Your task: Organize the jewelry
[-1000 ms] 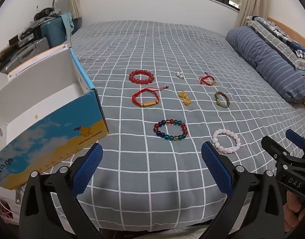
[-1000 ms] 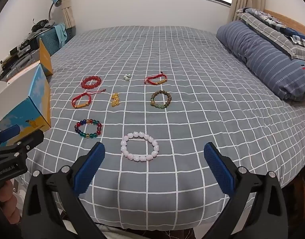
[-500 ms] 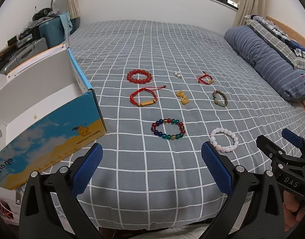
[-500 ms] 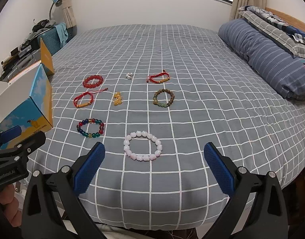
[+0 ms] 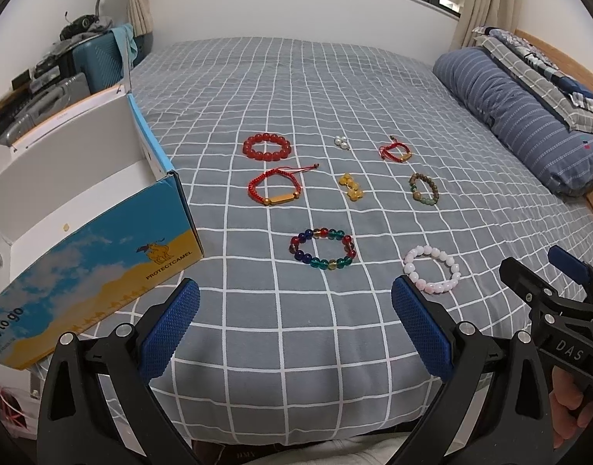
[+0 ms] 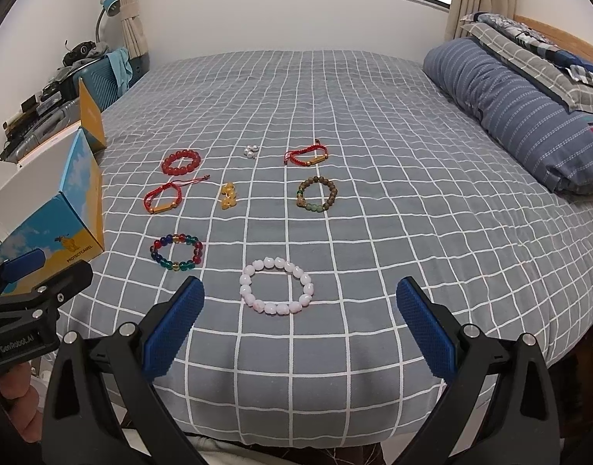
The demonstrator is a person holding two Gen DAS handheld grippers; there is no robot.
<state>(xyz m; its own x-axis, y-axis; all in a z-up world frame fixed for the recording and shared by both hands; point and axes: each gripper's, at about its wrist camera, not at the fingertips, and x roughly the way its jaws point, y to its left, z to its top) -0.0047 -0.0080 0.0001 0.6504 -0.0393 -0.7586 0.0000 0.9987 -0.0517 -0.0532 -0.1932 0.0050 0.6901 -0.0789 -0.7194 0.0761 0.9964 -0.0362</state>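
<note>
Open shoe box (image 5: pixel 102 228) stands at the left edge of the bed (image 5: pixel 335 89), interior showing white and apparently empty; the likely receptacle, though that is a judgement.

Jewelry lies loose on the checked bedspread, all pieces apart from one another. Left column: red bead bracelet (image 5: pixel 266 147), then red cord bracelet (image 5: pixel 275 190) with a gold bar. Middle: multicolour bead bracelet (image 5: pixel 322 247) nearest, yellow charm pieces (image 5: pixel 350 188) behind it, small pearl cluster (image 5: pixel 341 142) farthest. Right: pink bead bracelet (image 6: pixel 276 285) nearest, brown bead bracelet (image 6: pixel 316 193), second red cord bracelet (image 6: pixel 306 157).

Handling assessment: all pieces light. Bead bracelets are probably strung on elastic, so limp as loops yet hard and slippery bead by bead; best pinched across one side of the ring. Cord pieces are soft; take them at the bar. Pearls and charms are small and could sink into the soft cover.

Left gripper (image 5: pixel 294 325): jaws spread wide, holding nothing, above the bed's near edge, short of the multicolour bracelet.

Right gripper (image 6: pixel 300 325): likewise wide open and empty, the pink bracelet lying just ahead between its finger lines, not touched.
</note>
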